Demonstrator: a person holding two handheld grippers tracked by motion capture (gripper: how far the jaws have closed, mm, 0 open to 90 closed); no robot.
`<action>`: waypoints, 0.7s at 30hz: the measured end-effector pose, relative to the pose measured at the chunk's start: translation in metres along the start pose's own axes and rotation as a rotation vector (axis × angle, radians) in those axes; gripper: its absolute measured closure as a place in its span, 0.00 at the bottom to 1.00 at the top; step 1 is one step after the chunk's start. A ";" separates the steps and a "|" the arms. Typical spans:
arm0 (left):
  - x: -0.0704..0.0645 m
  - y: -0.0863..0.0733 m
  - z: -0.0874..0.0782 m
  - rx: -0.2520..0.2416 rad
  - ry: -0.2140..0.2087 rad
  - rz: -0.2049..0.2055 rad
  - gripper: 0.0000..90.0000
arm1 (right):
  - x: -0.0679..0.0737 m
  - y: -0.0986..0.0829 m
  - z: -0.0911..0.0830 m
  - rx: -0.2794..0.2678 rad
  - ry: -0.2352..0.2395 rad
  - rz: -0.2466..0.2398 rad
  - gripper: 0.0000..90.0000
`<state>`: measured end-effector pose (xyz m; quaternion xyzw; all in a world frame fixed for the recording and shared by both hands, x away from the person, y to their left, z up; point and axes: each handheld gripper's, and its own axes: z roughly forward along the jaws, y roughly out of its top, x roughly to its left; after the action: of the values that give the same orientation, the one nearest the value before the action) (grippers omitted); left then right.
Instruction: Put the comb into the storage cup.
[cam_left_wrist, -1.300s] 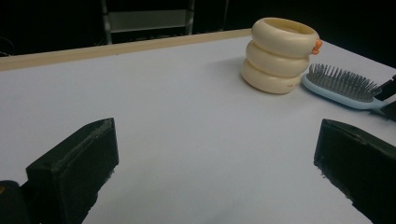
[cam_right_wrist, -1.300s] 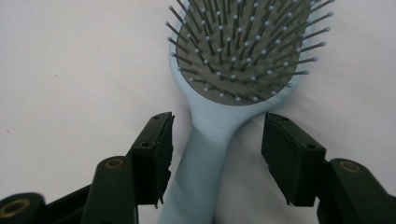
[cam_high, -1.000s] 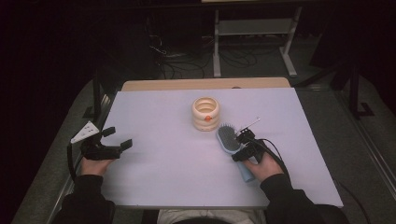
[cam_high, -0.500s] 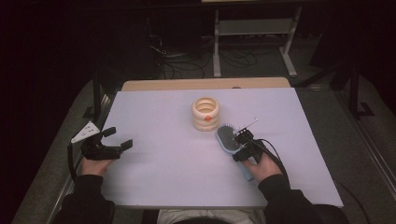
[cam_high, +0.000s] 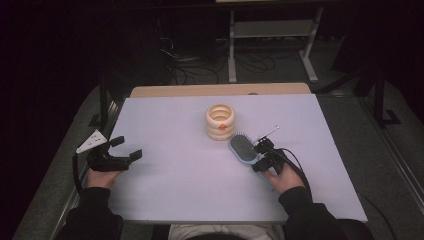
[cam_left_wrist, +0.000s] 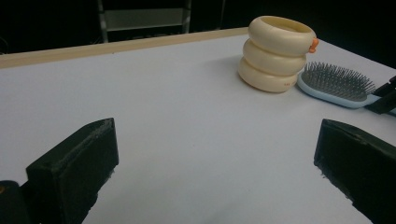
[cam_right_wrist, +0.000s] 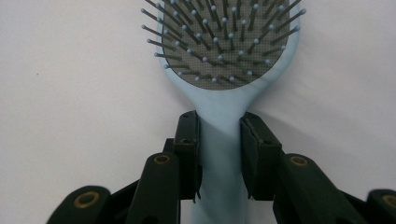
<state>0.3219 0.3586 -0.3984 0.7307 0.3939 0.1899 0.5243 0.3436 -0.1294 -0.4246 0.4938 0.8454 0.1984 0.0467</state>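
Gripping hairbrush (cam_right_wrist: 219, 70) on white tabletop (cam_high: 170, 170); dark rm.

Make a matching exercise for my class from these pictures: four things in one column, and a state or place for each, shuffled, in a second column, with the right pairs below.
Things
1. hairbrush
2. ringed holder
3. left gripper
4. right gripper

States or places
A. jaws wide apart, nothing between them
B. cream, stands upright near the table's middle
C. jaws closed on a light blue handle
D. lies bristles up, beside the cream rings

Pairs: 1-D, 2-B, 3-A, 4-C
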 end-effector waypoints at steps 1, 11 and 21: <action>0.000 0.000 0.000 0.000 0.000 0.000 0.00 | -0.001 0.000 0.000 0.000 0.004 0.000 0.76; 0.000 0.000 0.000 0.001 -0.002 0.000 0.00 | -0.005 -0.002 -0.002 -0.003 0.024 0.009 0.76; 0.000 0.000 0.000 0.002 -0.004 0.000 0.00 | -0.008 -0.003 -0.013 -0.031 0.046 0.014 0.76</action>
<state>0.3221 0.3586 -0.3987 0.7316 0.3929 0.1879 0.5245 0.3420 -0.1410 -0.4149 0.4943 0.8395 0.2231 0.0334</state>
